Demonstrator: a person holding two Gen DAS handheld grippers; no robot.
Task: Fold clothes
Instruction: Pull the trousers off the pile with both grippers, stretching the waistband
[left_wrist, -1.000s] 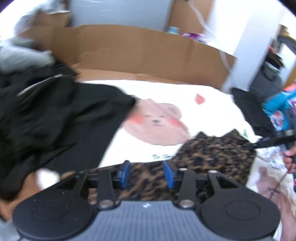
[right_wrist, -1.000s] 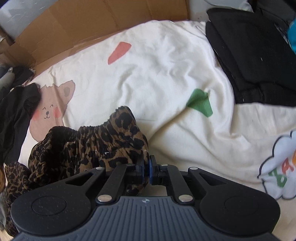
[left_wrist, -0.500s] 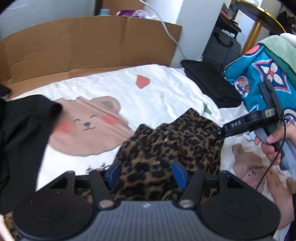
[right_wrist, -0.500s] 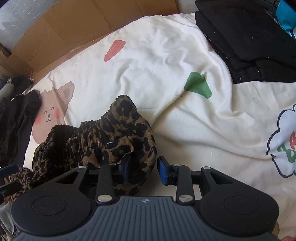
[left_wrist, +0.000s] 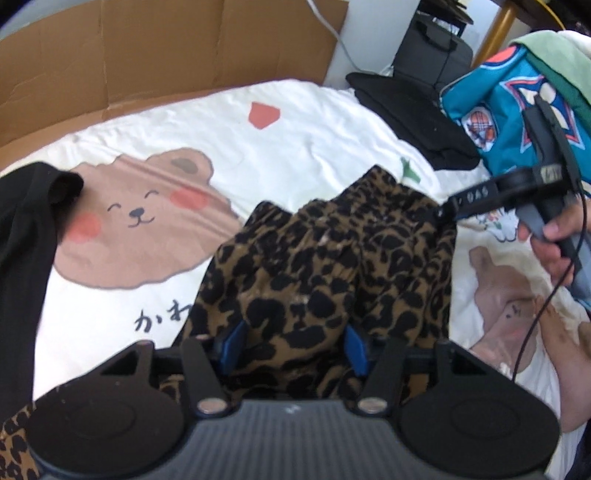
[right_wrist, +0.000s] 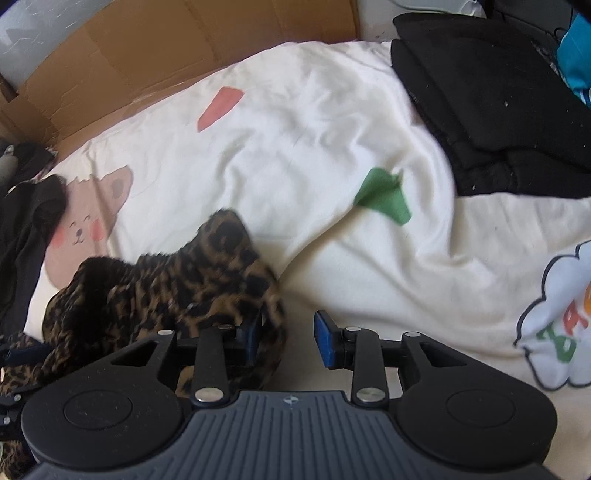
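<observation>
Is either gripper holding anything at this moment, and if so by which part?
Nothing is held. Both the left gripper and right gripper have open jaws; the leopard-print garment lies bunched on the bedsheet, unclamped.

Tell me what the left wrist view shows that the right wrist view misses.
Only the left wrist view: the right tongs from outside, held in a hand at the far edge of the leopard-print garment; a teal patterned bag; the open left tongs straddling leopard fabric.

Only the right wrist view: the right tongs open, with bare white sheet between them, and a flower print.

Both: leopard garment, bear-print sheet, brown cardboard, folded black clothes.
</observation>
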